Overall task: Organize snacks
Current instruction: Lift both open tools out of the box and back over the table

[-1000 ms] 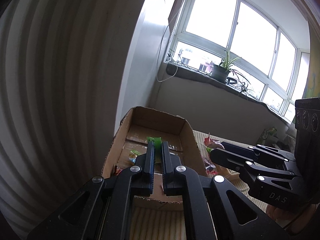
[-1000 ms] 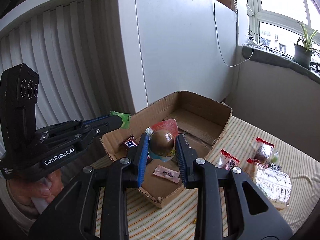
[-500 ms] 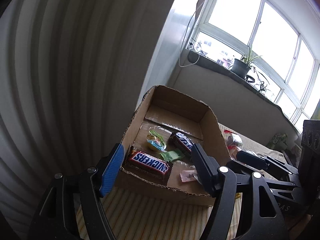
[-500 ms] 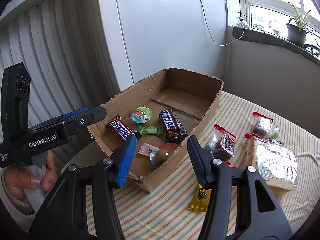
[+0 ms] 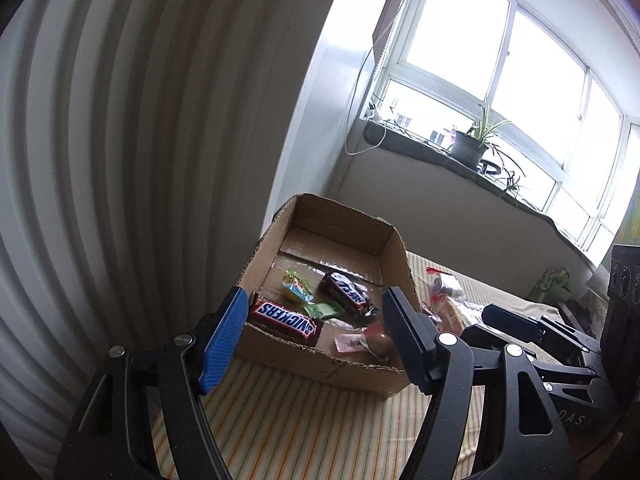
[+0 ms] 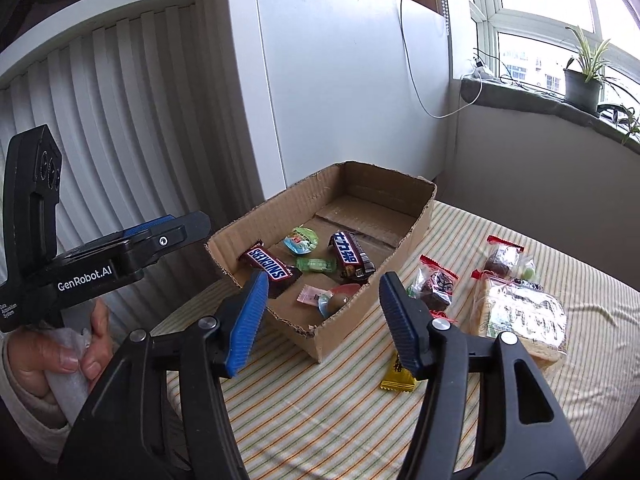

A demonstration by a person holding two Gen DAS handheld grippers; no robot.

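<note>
R claw (image 6: 322,322) hangs open and empty, jaws just widened, w/ box (image 6: 344,330) dead ahead at frame center. Loose snacks lie lower right of it: yellow candy (image 6: 394,378) nearest, by the R finger. L claw (image 5: 312,338), also open, faces the box only.

Both grippers empty — left gripper (image 5: 312,332) and right gripper (image 6: 320,316) just opened.
</note>
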